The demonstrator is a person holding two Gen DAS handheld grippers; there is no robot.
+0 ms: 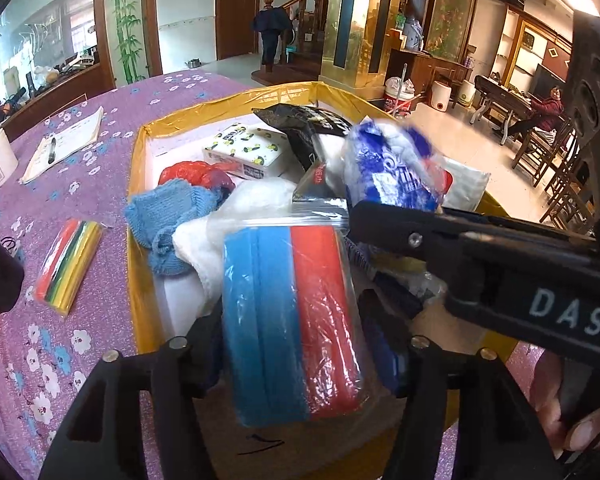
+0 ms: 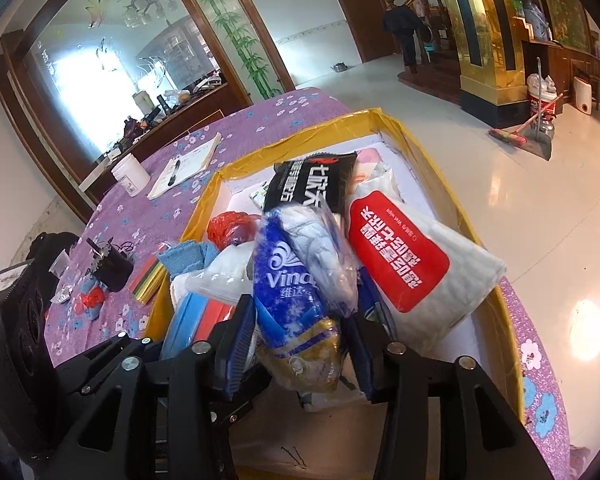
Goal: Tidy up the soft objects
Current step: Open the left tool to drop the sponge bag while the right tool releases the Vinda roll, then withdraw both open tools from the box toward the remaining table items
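Inside the yellow-rimmed box, my left gripper is straddling a bagged blue-and-red sponge pack, jaws apart, its long axis running six to twelve o'clock. My right gripper is loosely flanking the upright blue "Vinda" tissue pack, its top pointing toward twelve.

1. Sponge pack: glossy, crinkled clear plastic over matt blue and red foam.
2. Sock, at 10 o'clock from it: rough blue knit.
3. Tissue pack: shiny printed film.
4. Box: rim in glossy yellow tape.
5. Desk cloth: matt purple floral fabric.
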